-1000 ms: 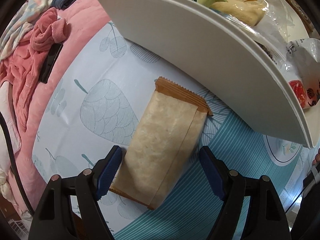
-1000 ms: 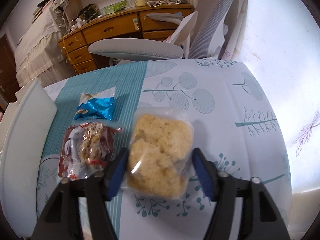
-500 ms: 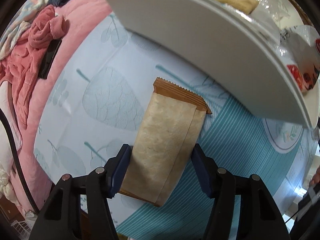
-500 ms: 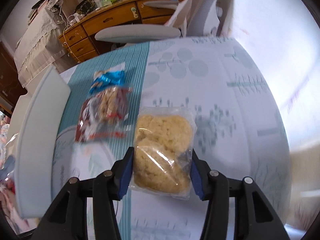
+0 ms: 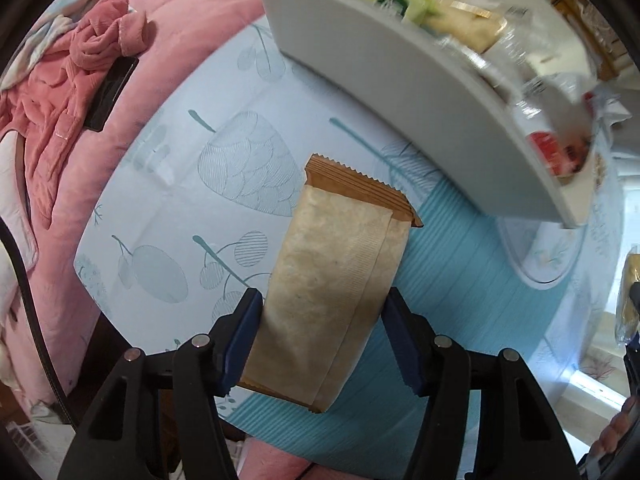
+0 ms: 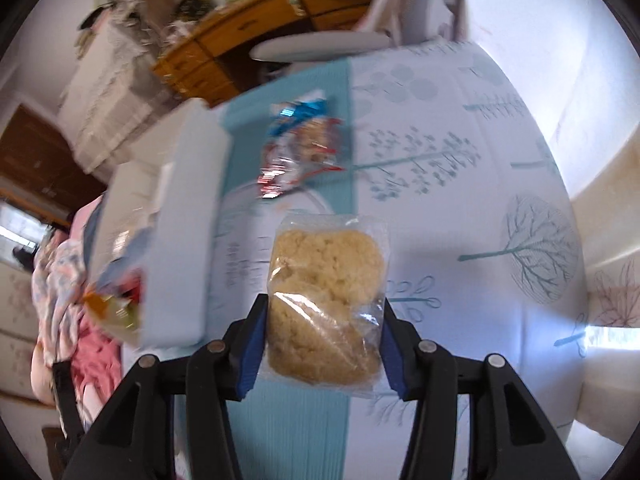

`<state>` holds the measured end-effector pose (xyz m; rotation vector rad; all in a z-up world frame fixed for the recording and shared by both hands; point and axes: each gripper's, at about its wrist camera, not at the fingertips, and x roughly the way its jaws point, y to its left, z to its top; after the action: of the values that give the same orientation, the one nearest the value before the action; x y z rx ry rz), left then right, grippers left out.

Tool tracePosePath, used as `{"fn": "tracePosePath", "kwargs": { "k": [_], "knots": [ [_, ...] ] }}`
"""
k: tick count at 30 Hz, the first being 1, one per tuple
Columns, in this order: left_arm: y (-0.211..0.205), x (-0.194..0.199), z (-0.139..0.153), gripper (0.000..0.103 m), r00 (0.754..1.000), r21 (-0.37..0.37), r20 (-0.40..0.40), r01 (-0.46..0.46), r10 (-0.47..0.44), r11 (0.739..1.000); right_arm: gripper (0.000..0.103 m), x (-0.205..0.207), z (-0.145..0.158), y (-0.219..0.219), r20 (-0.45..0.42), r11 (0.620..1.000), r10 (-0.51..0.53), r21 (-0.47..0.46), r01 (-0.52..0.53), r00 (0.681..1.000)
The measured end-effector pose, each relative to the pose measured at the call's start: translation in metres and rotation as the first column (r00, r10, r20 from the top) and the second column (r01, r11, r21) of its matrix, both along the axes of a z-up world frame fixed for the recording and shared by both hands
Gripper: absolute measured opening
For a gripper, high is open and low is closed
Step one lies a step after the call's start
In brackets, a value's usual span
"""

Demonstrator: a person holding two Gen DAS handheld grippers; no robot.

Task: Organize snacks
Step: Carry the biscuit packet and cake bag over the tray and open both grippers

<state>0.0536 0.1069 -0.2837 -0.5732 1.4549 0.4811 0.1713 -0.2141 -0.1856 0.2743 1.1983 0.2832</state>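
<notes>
Left gripper clenches a tan paper snack packet; right gripper clenches a clear-wrapped crumbly cake. Both look lifted; next, carry each over the white plastic bin.

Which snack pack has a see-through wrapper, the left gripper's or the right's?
The right gripper holds it: a clear bag of crumbly yellow cake. The left gripper clamps an opaque tan packet with a brown crimped end.

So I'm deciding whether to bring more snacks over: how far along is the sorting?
Partly done. The white bin already holds several packets. In hand: the left claw grips a brown packet, and the right claw grips a clear bag of crumbly cake, both lifted off the table. Left: two packets lying beside the bin.
</notes>
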Motion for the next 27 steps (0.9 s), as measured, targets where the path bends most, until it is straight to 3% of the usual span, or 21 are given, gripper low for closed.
{"fn": "tracePosePath", "kwargs": {
  "k": [6,14,27],
  "knots": [
    [0.001,-0.01,0.031,0.06,0.997,-0.008,0.081,-0.015,0.016,1.0,0.051,-0.01,0.034,0.011,0.062,0.998,0.062,0.021,-0.064,0.996],
    [0.007,-0.022,0.078,0.06,0.989,-0.017,0.144,-0.014,0.016,1.0,0.051,-0.022,0.054,0.028,0.117,0.994,0.097,0.045,-0.102,0.988],
    [0.024,0.004,0.126,0.06,0.971,-0.03,0.181,0.164,-0.156,0.986,0.051,-0.049,0.067,0.069,0.153,0.994,0.068,0.079,-0.081,0.986]
  ]
}}
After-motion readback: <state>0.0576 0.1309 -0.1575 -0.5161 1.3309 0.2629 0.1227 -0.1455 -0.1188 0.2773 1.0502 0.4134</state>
